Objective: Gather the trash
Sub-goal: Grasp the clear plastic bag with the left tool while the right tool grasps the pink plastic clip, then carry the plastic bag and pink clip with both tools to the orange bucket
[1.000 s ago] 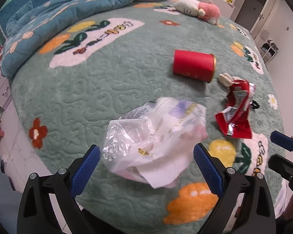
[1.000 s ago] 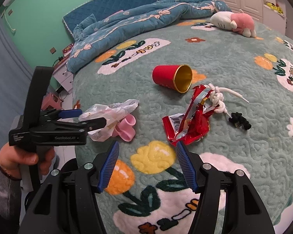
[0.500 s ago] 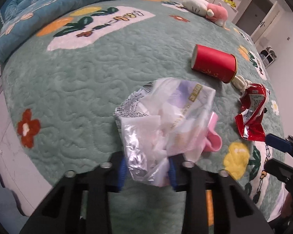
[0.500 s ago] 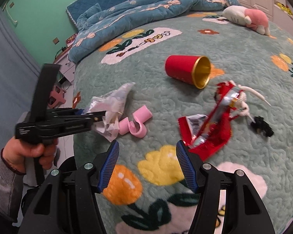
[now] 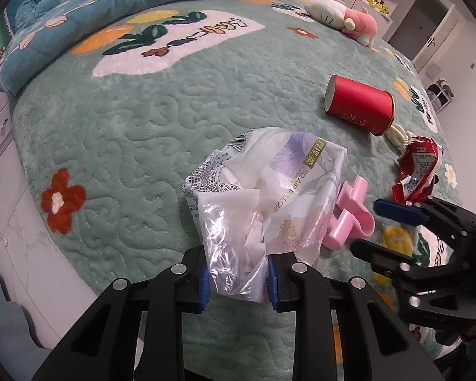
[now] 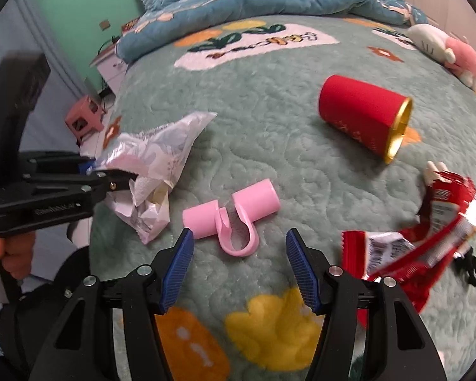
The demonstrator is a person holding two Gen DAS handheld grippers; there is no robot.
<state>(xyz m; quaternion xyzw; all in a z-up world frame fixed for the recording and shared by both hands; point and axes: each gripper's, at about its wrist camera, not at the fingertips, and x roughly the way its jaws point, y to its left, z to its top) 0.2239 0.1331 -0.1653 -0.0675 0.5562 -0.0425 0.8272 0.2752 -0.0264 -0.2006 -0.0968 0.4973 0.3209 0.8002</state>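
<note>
The left gripper (image 5: 236, 281) pinches the crumpled tissue bag (image 5: 269, 197) at its six-o'clock edge; thin film could slip. The right gripper (image 6: 239, 265), narrowing but empty, straddles the pink clip (image 6: 231, 212).

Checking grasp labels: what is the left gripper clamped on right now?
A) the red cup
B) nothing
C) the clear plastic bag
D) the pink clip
C: the left gripper has its blue pads pressed on the plastic bag; the red cup and pink clip lie free on the bed.
</note>
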